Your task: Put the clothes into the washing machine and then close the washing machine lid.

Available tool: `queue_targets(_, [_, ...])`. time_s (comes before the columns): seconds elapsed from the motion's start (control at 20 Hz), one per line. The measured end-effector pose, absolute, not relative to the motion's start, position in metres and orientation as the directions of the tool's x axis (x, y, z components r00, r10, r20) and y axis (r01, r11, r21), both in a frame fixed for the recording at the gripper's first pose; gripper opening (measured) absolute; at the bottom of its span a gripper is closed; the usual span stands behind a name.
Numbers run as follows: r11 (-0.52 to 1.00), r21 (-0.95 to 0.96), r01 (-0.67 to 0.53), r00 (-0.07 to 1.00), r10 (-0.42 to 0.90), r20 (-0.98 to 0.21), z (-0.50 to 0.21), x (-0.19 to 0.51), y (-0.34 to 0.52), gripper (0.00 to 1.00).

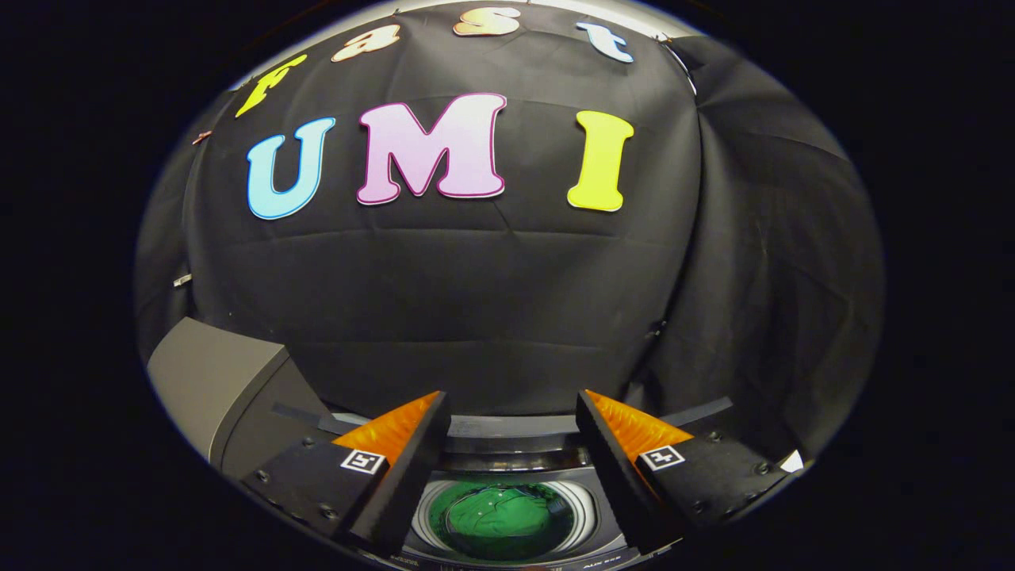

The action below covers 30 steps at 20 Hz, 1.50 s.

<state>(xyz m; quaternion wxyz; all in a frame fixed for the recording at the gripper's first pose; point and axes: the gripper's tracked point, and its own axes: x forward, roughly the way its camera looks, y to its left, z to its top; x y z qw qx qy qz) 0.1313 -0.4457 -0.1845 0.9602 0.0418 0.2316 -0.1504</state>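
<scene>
Black booth wall, claw (511, 412) open above washing machine (507, 464), green clothes (501, 519) inside

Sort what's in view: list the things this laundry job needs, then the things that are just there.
Belongs to the job:
- green garment, already down in the drum
- washing machine, its top opening between the fingers
- raised grey lid, not yet closed
- gripper, fingers apart, holding nothing

Just there:
- black cloth wall

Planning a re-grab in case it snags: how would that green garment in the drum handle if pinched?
The green garment lies crumpled in the washer drum, so it is probably floppy and light. It would likely drape from the open claw, not roll.
</scene>
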Motion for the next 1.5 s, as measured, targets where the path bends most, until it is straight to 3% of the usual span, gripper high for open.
queue_targets(0.35, [0.955,0.017,0.296,0.834,-0.249,-0.492,-0.2,0.097,-0.434,1.0])
queue_targets(0.65, [0.975,0.021,0.221,0.781,-0.164,-0.603,-0.247,0.043,-0.398,0.99])
queue_targets(0.9, [0.983,0.061,0.174,0.825,-0.112,-0.554,-0.227,0.028,-0.363,0.99])
queue_targets(1.2, [0.988,0.013,0.152,0.947,-0.142,-0.289,-0.111,0.058,-0.349,0.99])
queue_targets(1.5, [0.988,-0.032,0.15,0.987,-0.147,0.064,0.013,0.065,-0.34,0.98])
